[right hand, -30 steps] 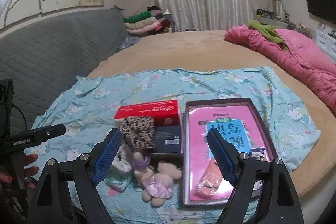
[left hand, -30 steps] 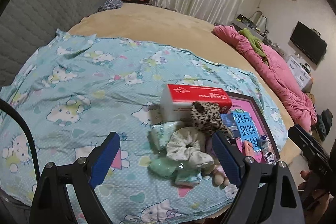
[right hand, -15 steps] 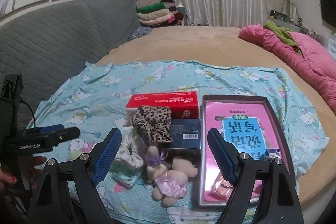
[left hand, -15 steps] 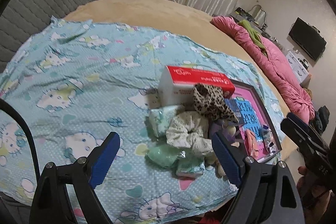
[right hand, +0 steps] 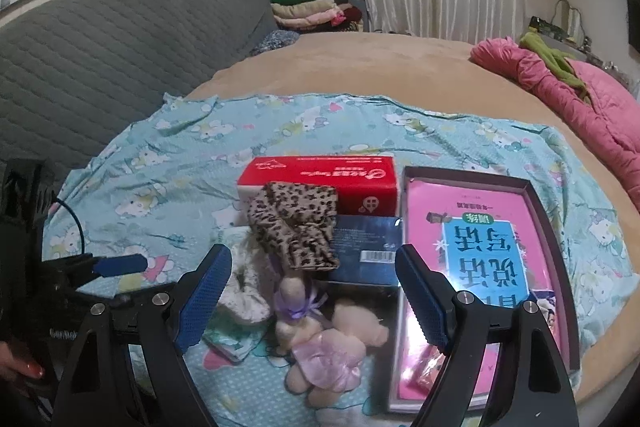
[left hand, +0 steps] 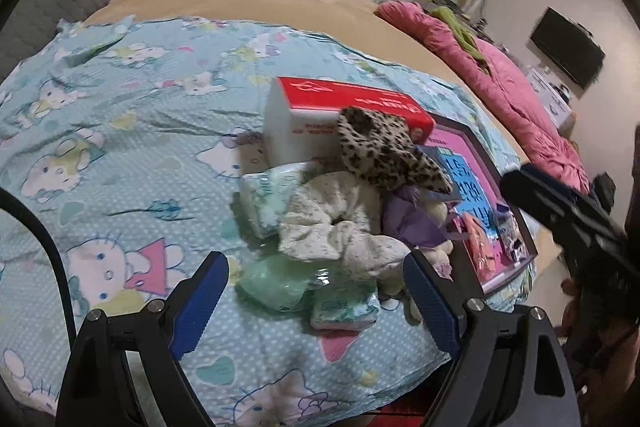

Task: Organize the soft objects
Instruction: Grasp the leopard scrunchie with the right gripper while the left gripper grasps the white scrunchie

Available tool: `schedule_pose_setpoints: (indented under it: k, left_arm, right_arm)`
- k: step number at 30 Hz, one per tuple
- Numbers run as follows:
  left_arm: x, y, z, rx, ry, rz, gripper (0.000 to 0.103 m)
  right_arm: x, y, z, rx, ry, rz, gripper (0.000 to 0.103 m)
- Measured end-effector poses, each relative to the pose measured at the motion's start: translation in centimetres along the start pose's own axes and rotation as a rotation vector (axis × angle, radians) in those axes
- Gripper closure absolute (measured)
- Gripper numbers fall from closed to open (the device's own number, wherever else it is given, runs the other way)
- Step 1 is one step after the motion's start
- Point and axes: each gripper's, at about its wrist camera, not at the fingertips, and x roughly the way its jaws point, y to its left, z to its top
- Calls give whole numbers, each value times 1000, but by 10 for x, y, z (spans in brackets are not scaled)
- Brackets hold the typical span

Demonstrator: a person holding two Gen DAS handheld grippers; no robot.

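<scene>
While the soft things lie heaped on the cartoon-print sheet [left hand: 120, 131], nothing is yet gripped. A cream scrunchie [left hand: 336, 231] is draped over pale green tissue packs [left hand: 276, 283], with a leopard-print scrunchie [right hand: 296, 227] propped against the red tissue box [right hand: 320, 179] and a small plush toy [right hand: 320, 339] lying just beside the dark tray [right hand: 548, 211], in which a pink book is held. The left gripper [left hand: 316, 307] is held wide open and empty above the cream scrunchie and packs; the right gripper [right hand: 312, 299] is likewise spread wide and empty over the plush toy. A clean pick is judged to need one item framed between the pads [right hand: 204, 303] at a time, the topmost first, so that neighbours are not dragged; the loose fabric should be pinched at its bunched middle.
</scene>
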Motion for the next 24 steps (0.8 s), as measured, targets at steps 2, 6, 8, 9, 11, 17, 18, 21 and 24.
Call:
schedule_pose_setpoints:
  k: [2,6,8,9,11,17,18,21,24]
  left_arm:
    - [5,-4,1,19,2,-10,14]
    - [17,-10,4,31,13,-39,14]
    - [22,-10,5,33,15,-41,14]
    - [25,-10,6,32,19,-38,14]
    - [31,-6,8,23,22,-37,14]
    - [42,4,6,9,34,-81,14]
    - [42,5,6,10,34,-84,14]
    - [43,7,6,18,29,-99,14]
    - [43,11,7,4,25,-125,20]
  right_arm:
    - [4,-5,3,11,1,-10,18]
    - [18,-8,12,12,21,-4,18]
    - [29,-4,17,-12,48,11,18]
    - [35,-1,19,-26,64,15,18]
    - [51,7,23,-66,101,19,18]
    - [90,32,26,-156,158,17,18]
    - [95,34,26,-164,168,20,18]
    - [106,39,28,-169,181,23,18]
    - [119,38,26,-162,217,6,23]
